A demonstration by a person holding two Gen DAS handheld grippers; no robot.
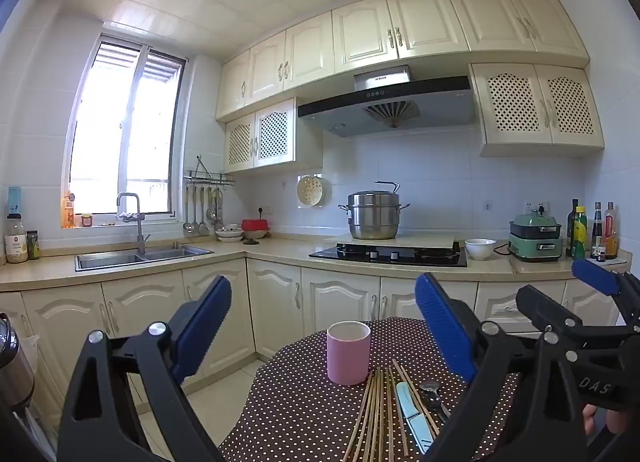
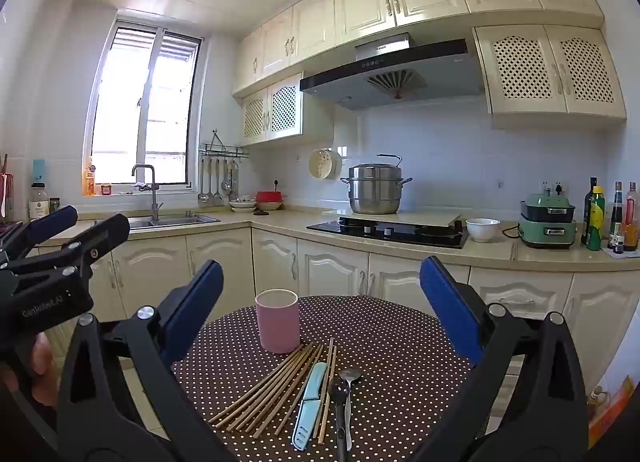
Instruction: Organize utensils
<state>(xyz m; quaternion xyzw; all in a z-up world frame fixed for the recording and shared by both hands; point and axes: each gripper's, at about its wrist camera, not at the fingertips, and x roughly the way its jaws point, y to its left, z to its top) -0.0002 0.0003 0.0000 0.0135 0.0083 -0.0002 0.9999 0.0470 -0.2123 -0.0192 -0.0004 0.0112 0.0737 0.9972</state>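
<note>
a round worktop [image 2: 380, 342] under a dark brown cloth dotted with small white spots carries everything, and the landmark on it is a smooth matte pink cup [image 2: 277, 320], a plain upright cylinder with an open top. just in front of the pink cup a bundle of thin, straight wooden chopsticks [image 2: 272, 386] fans out flat on the cloth, their far tips near its base. beside the chopsticks, on the side away from the cup's left, lies a pale blue knife [image 2: 309, 402] in what looks like a plastic sheath, and next to that two spoons [image 2: 345, 386], one dark and one shiny metal, bowls pointing toward the cup. the left claw [image 1: 324, 326] stands wide apart with nothing between its ribbed blue pads, framing the pink cup; the right claw [image 2: 322, 302] is likewise spread wide and empty, with the cup to the left of its centre. the left view shows the right tool's black frame at its right edge with fingertips [image 1: 592, 418] gripping it, and a steel flask at its left edge; the right view instead shows the left tool at its left edge and gives the clearer look at the spoons, which the left view half hides behind a blue pad.
</note>
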